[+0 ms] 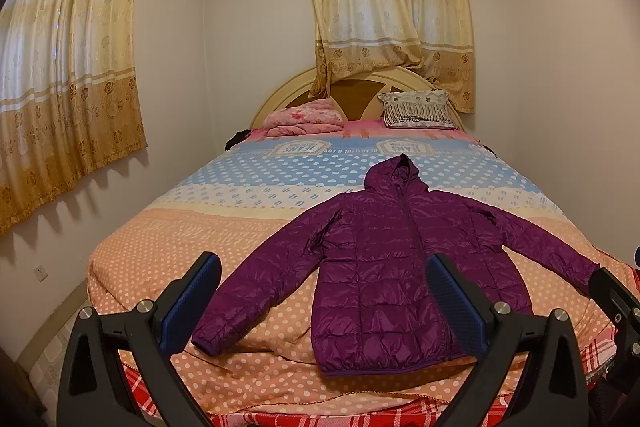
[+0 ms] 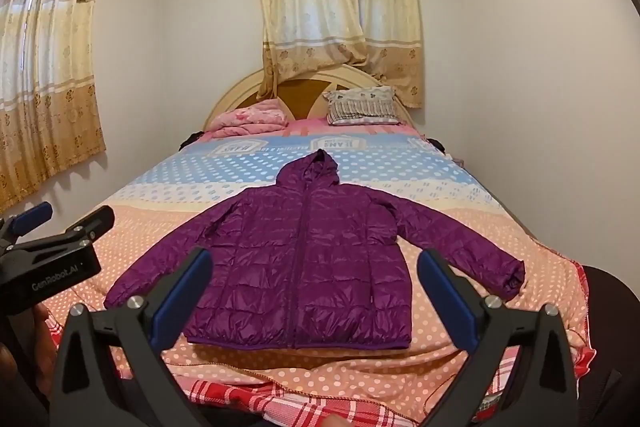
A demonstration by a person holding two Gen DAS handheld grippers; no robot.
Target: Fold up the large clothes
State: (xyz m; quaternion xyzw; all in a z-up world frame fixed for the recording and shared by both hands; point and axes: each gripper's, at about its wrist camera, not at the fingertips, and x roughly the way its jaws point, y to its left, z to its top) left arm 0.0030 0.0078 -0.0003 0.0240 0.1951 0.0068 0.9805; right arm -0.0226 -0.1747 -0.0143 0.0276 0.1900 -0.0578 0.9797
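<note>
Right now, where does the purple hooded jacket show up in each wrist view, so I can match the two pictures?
Left wrist view: purple jacket lies flat right of centre, partly behind the right finger of the open left claw.
Right wrist view: purple jacket lies centred between the fingers of the open right claw.
Shared landmark: the striped pillow at the headboard, beyond the hood.

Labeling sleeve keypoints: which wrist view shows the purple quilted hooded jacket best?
Right wrist: the purple quilted hooded jacket sits centered, both cuffs and most of the hem visible. Left wrist shows it off-center, a tool finger covering part of its body.
</note>
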